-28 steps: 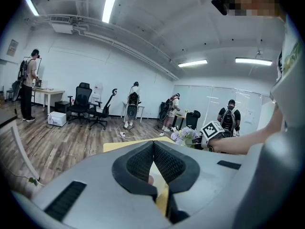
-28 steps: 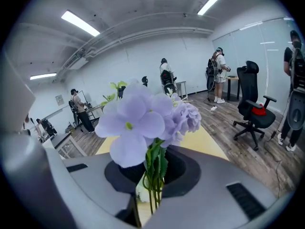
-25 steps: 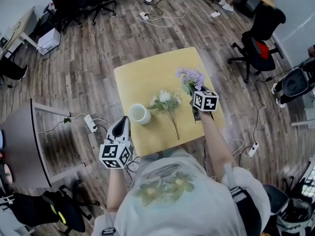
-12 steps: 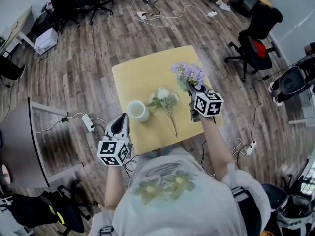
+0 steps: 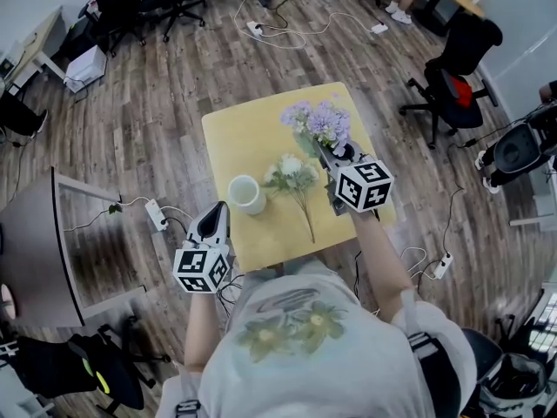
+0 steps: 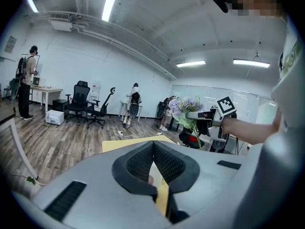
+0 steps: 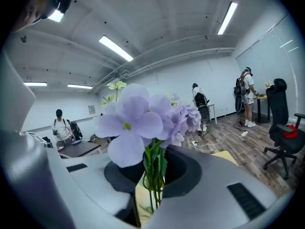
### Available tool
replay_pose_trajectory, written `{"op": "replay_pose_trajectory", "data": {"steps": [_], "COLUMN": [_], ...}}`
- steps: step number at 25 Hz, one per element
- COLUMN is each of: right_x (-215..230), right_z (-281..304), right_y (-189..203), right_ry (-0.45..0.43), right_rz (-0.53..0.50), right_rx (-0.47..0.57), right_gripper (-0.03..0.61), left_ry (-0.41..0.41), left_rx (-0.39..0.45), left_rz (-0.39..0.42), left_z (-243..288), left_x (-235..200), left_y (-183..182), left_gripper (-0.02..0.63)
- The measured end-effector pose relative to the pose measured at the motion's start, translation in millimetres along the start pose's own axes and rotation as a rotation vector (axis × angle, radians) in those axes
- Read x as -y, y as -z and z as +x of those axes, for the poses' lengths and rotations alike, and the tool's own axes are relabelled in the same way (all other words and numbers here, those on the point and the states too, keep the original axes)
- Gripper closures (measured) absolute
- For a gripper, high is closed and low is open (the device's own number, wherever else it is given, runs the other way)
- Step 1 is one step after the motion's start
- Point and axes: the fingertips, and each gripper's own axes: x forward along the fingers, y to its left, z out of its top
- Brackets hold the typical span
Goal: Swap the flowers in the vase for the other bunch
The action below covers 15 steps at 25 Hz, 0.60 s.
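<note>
Right gripper (image 5: pixel 331 157) is pinching the purple bunch (image 5: pixel 317 124) by its green stems (image 7: pixel 153 178). We see it held above the far right part of the yellow table (image 5: pixel 235 138), with the blooms pointing away from the person. The left gripper (image 5: pixel 215 212) hangs by the table's near left edge, close to the white vase (image 5: pixel 247 195). Its jaws are pressed together at the tips with nothing in them. The vase stands upright and looks empty to us. The white bunch (image 5: pixel 292 178) lies flat just beside the vase on its right, stem end toward the person.

Handling, our read: each bunch is light and top-heavy, with thin bendy stems and soft petals that crush. We'd grip mid-stem with all the stems gathered, never the heads. It may swivel in the pinch.

Count: two bunches, one vase, one table, two grippers.
</note>
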Motion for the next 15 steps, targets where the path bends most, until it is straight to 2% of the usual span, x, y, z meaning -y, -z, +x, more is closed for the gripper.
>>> {"op": "replay_pose_trajectory", "data": {"steps": [5,15], "right_x": [-40.4,-98.9], "right_z": [8.3,22.3], "right_y": [-16.0,-40.4], "right_ry": [-0.103,-0.256], "right_rz": [-0.002,-0.014], "right_rx": [0.045,0.09], "right_gripper": [0.497,0.497], "left_ry": [-0.014,-0.055], "left_rx": [0.006,0.019], "left_rz": [-0.004,-0.015], "left_z": [-8.9,-20.1], "left_x": [-5.4,-11.4], "left_y": [1.7,5.7], "left_gripper": [0.595,0.595]}}
